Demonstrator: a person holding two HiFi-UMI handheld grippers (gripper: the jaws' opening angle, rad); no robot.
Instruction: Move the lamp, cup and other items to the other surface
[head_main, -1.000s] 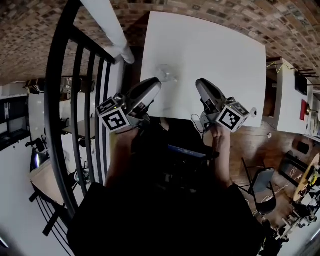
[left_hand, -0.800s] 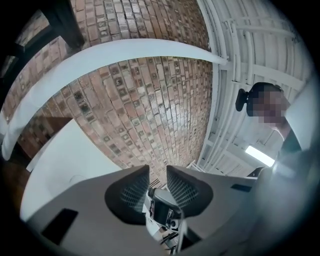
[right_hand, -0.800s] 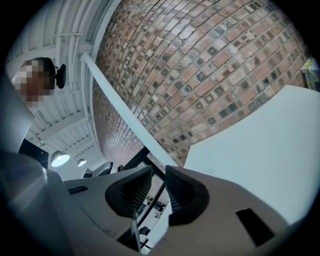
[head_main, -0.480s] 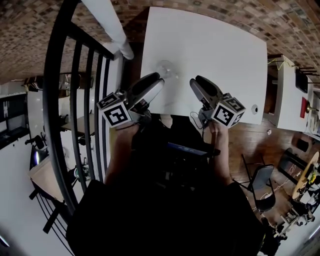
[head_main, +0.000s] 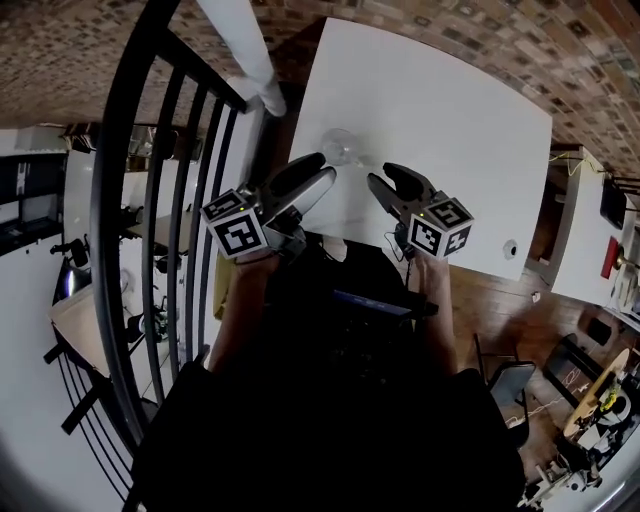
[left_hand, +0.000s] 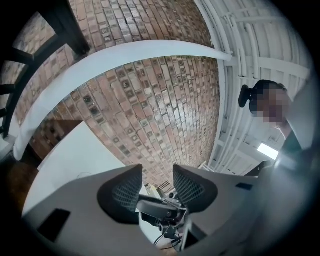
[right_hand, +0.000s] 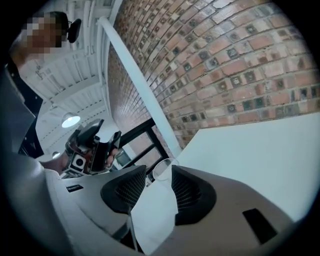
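Left tongs (head_main: 326, 167) and right tongs (head_main: 382, 175) had just been opening, both empty. The apparently glass cup (head_main: 338, 146), at 11 o'clock of the right, wanted a level, gentle grip.

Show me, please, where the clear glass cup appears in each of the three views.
Head view: the glass cup stands upper centre, near the left edge of the white table.
Left gripper view: not in it; only a bare part of the table shows at lower left.
Right gripper view: low centre, at the table's edge, in front of the black railing.
Shared landmark: the white table, visible in all three views.
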